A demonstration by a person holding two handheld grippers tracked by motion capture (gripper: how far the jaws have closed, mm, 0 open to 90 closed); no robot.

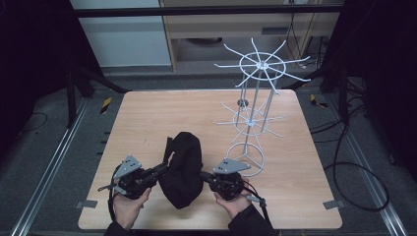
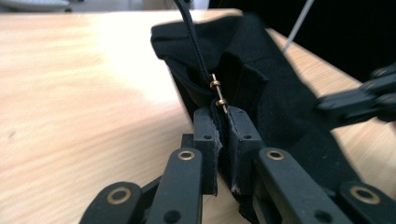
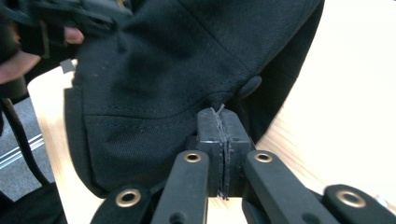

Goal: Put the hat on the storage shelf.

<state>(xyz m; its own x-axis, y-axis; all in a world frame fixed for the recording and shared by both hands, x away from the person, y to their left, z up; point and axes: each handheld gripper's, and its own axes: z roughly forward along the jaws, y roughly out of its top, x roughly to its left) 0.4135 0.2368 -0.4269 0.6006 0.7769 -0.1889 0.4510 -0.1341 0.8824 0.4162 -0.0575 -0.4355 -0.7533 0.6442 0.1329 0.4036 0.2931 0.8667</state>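
Black fabric cap [image 1: 183, 167], crumpled, with cord and small brass fittings, lying near the table's [image 1: 147, 113] front edge between left gripper [image 1: 160, 170] and right gripper [image 1: 205, 178], each clamped tight on its cloth.

Bag [image 1: 183, 167] lies left of rack [image 1: 253, 115] on table [image 1: 147, 113].

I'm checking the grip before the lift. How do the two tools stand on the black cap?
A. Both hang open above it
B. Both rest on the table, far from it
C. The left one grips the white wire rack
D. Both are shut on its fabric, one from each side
D: the left tool and the right tool each pinch the black cap, from opposite sides.
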